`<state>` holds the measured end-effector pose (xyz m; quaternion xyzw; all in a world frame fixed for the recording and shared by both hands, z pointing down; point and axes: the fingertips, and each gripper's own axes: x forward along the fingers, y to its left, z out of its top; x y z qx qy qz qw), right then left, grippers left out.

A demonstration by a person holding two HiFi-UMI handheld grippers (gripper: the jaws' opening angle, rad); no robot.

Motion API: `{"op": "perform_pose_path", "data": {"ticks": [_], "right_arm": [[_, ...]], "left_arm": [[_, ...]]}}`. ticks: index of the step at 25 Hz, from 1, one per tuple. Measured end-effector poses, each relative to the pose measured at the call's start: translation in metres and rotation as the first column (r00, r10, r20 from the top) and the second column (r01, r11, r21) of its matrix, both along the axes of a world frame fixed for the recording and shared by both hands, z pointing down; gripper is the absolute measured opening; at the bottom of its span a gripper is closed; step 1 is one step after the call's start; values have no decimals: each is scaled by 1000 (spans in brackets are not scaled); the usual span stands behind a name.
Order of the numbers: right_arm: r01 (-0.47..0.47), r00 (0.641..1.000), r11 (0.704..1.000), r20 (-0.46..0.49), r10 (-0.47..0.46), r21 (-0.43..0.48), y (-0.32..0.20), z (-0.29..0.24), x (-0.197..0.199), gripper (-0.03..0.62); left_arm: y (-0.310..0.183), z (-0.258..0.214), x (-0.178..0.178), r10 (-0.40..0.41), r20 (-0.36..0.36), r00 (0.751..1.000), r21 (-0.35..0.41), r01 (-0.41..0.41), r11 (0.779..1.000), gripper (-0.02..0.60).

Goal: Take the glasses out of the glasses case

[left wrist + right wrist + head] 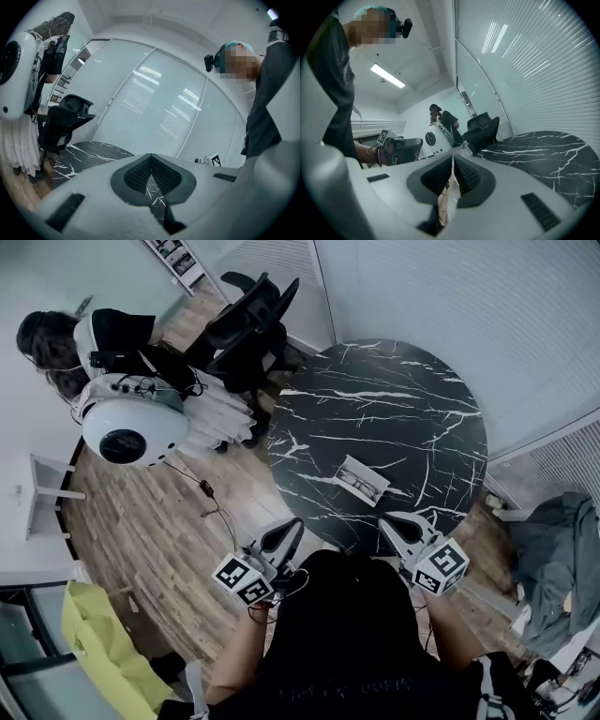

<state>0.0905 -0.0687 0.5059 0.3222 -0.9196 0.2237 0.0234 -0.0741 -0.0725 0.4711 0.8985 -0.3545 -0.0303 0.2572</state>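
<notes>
The left gripper (291, 529) hovers off the counter's (394, 399) near edge, pointing up and away towards the middle. In its own view the fingers (136, 176) are clenched tip to tip on nothing, with only dark marble showing past them.

The glasses case (362, 481) lies on the counter close to that near edge and between the two grippers. It is pale and seems to lie open. Its long axis runs on a slant, from far-left to near-right. Whether the glasses sit inside is too small to tell.

The right gripper (394, 523) also hangs at the near edge, its fingers (466, 176) pressed together and empty. The case is ahead and slightly left of it, nearer to this gripper than to the left one, so the right likely has the shorter reach.
</notes>
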Motion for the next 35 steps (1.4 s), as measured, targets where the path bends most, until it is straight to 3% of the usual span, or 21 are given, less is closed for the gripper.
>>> {"op": "perform_pose_path", "data": {"ticks": [6,13,35], "right_arm": [[38,992,998,-121,-43,-40,-17,22,-7,34],[72,953,991,-287,-101,-110,-30,56,-16,35],[99,854,968,-479,-202,-233,-71,153,-39,35]], "left_arm": [[-11,1,-2,-1,-8,1000,-16,1,1000,18],[-26,12,-5,21,-25,999,-39,-22,999,18],[-60,34,-28,68,-34,997,-58,-70,996,18]]}}
